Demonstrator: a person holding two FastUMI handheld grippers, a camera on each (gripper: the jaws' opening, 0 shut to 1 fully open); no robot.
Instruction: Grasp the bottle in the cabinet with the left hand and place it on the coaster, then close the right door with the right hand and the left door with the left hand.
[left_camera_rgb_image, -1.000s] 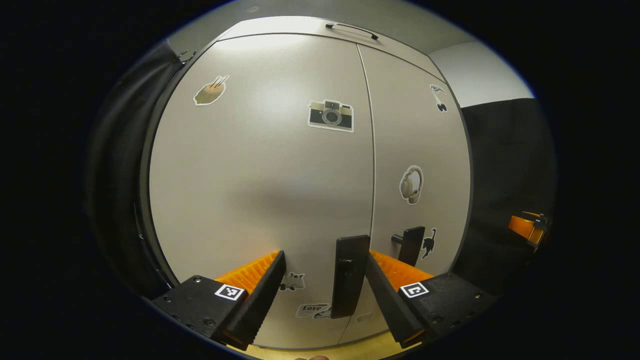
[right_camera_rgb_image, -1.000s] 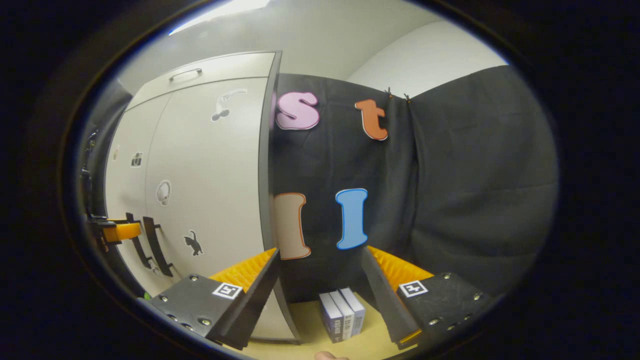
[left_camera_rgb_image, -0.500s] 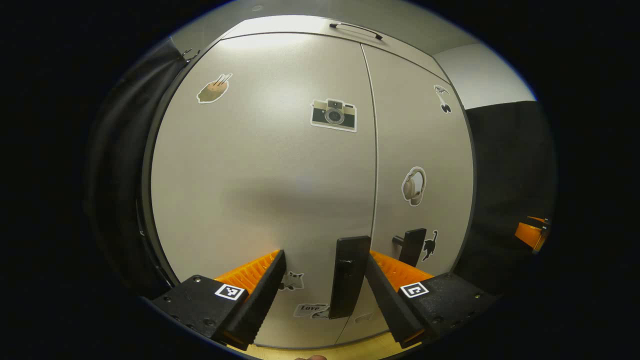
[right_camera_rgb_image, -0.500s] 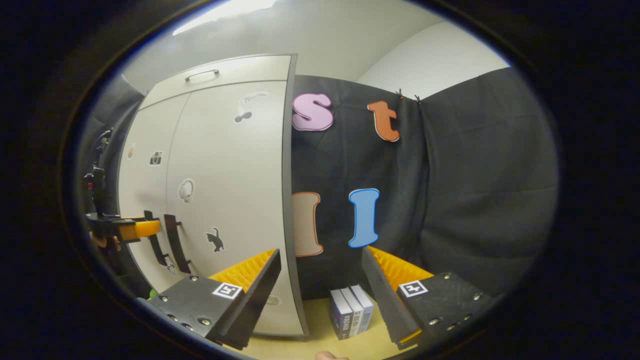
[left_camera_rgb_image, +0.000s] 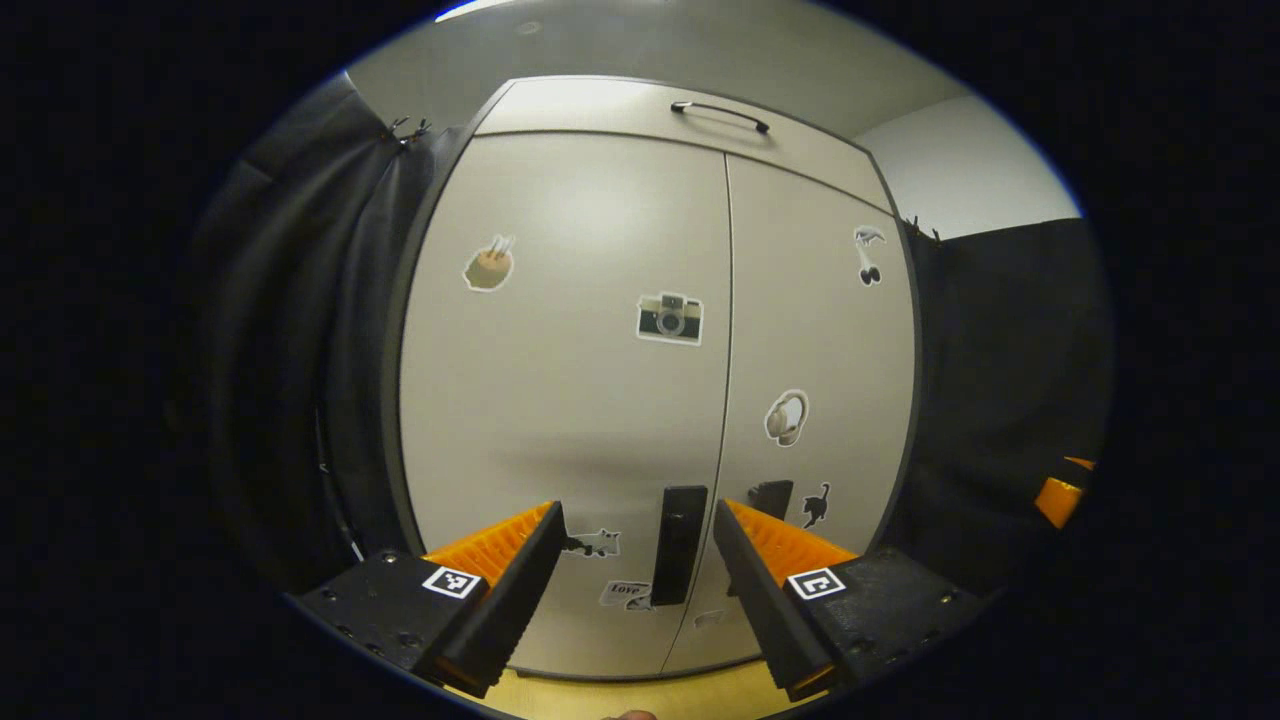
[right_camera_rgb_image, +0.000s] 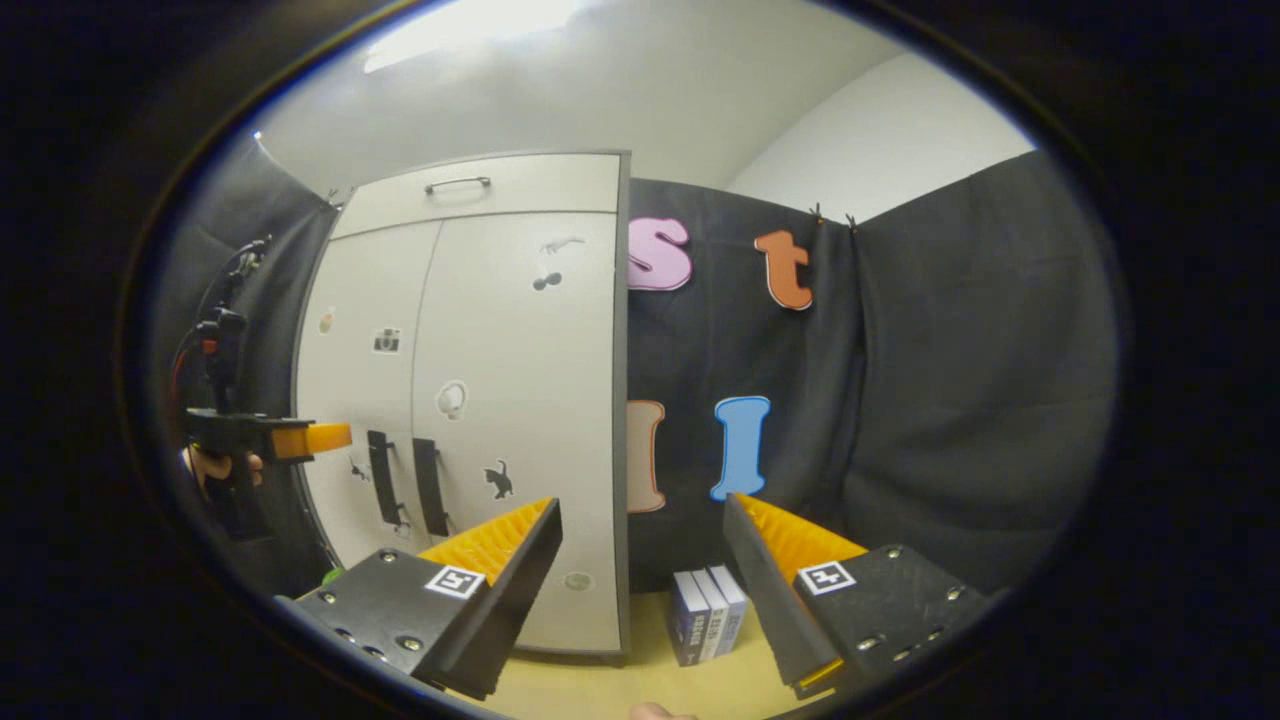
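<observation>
Both cabinet doors stand closed. In the left gripper view the left door (left_camera_rgb_image: 565, 400) and the right door (left_camera_rgb_image: 815, 380) meet flush along a straight vertical seam, beneath a shallow top panel carrying a dark bar handle (left_camera_rgb_image: 720, 112). Each door bears a black vertical handle near the seam: the left door handle (left_camera_rgb_image: 678, 545) sits between the fingers of the left gripper (left_camera_rgb_image: 635, 580) in the line of sight, apart from both; the right door handle (left_camera_rgb_image: 770, 497) is partly covered by the right-hand finger. The jaws of the left gripper are open wide and hold nothing.

Stickers on the doors: a camera (left_camera_rgb_image: 670, 318), a pair of headphones (left_camera_rgb_image: 787, 417), a black cat (left_camera_rgb_image: 817, 504) and several smaller ones near the bottom edge.

In the right gripper view the cabinet (right_camera_rgb_image: 520, 400) is seen at an angle on the left, its side edge against the black cloth wall. The right gripper (right_camera_rgb_image: 640, 570) has its jaws open and empty, pointing toward the cloth to the right of the cabinet. A small stack of books (right_camera_rgb_image: 708, 615) stands upright on the yellow bench (right_camera_rgb_image: 640, 680) just beside the cabinet's lower corner. The left gripper shows far left in this view, held in a hand (right_camera_rgb_image: 215, 468), level with the door handles and short of them.

A small green item (right_camera_rgb_image: 331, 576) shows low at the left behind the right gripper's finger; it may be the bottle, but too little is visible to tell
</observation>
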